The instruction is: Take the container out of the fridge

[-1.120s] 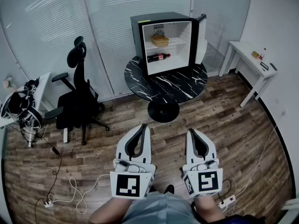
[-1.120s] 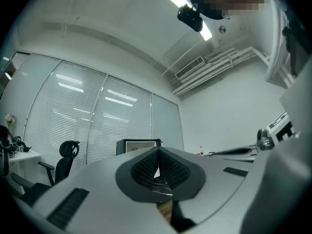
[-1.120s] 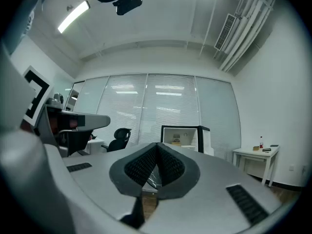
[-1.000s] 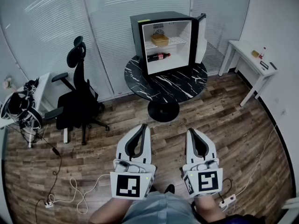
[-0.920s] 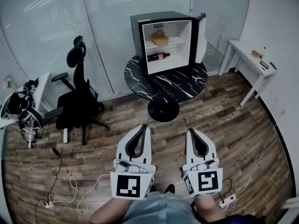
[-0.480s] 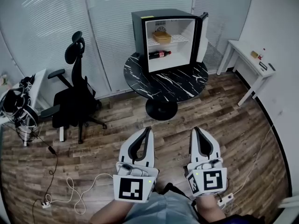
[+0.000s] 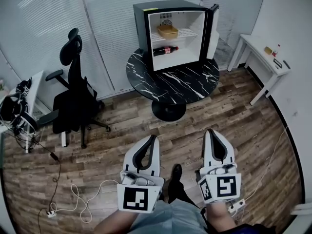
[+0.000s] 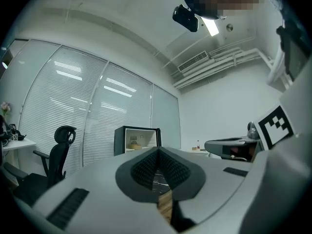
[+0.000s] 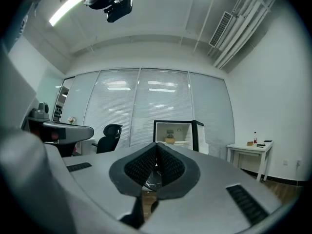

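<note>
On the round black bench (image 7: 185, 87) stands one open fridge (image 7: 140, 28) holding one container (image 7: 167, 31) — a shallow tan tub on the upper wire shelf — and one dark bottle (image 7: 165, 50) lying below. Two grippers, the left gripper (image 7: 154, 138) and the right gripper (image 7: 211, 131), hover well apart from it, jaws pressed together on nothing.

A black fridge (image 7: 140, 33), white inside, holds a tan container (image 7: 167, 31) and a dark, red-labelled bottle (image 7: 165, 50) on a black, white-veined table (image 7: 170, 87). The floor (image 7: 234, 116) is brown wood plank. The white left gripper (image 7: 154, 137) and right gripper (image 7: 212, 130) bear black-and-white square markers.
</note>
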Tool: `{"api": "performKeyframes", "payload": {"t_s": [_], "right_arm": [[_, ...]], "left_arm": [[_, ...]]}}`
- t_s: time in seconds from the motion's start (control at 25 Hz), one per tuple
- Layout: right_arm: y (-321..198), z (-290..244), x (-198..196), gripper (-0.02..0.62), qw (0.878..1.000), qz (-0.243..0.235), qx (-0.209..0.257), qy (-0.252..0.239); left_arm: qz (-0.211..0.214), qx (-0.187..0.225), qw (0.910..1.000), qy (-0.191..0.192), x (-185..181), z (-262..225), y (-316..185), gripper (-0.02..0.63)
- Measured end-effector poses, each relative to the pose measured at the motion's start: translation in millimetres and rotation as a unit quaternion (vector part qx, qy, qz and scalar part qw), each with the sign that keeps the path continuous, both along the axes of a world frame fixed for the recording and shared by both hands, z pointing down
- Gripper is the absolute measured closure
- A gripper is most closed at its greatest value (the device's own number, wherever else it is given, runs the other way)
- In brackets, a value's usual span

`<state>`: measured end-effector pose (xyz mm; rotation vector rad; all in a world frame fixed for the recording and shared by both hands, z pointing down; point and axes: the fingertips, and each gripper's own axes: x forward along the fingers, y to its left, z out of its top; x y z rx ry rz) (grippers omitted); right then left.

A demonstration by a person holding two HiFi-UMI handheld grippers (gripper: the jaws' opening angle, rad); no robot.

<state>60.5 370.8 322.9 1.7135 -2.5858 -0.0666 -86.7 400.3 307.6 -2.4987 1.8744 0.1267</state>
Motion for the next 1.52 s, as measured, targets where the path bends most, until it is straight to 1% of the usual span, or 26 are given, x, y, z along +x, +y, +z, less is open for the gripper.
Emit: {"api": "performKeyframes", "payload": {"t_s": [0.16, 0.36, 0.48, 0.56, 0.64, 0.76, 1.04, 1.32, 1.52], "right_arm": [[-37, 6, 4, 0.581, 1.0, -0.004, -0.005, -0.007], [-99, 13, 11, 0.581, 1.0, -0.013, -0.013, -0.012], [-137, 17, 15, 0.581, 0.999, -0.02, -0.021, -0.014], [-161, 16, 18, 0.583, 0.999, -0.027, -0.022, -0.016], [-183, 13, 22, 0.581, 0.999, -0.033, -0.022, -0.018], [-211, 8, 27, 0.583, 0.999, -0.044, -0.016, -0.022], [-259, -9, 38, 0.583, 0.997, -0.076, 0.001, -0.022], [-290, -6, 47, 0.583, 0.996, -0.084, 0.002, -0.019], [-313, 0, 50, 0.583, 0.997, -0.078, -0.005, -0.018]], "left_arm": [[-0.005, -0.004, 0.9999, -0.009, 4, 4, -34, 0.592], [-0.012, -0.015, 0.9997, -0.018, 13, 12, -92, 0.592], [-0.017, -0.02, 0.9989, -0.037, 19, 15, -129, 0.592], [-0.02, -0.016, 0.9986, -0.047, 24, 10, -153, 0.592], [-0.022, -0.004, 0.9985, -0.049, 31, 4, -173, 0.592], [-0.023, -0.004, 0.9983, -0.054, 41, 0, -200, 0.592], [-0.041, 0.01, 0.9974, -0.058, 63, -14, -247, 0.592], [-0.052, 0.003, 0.9969, -0.059, 70, -10, -278, 0.592], [-0.052, -0.002, 0.9972, -0.054, 69, -7, -299, 0.592]]}}
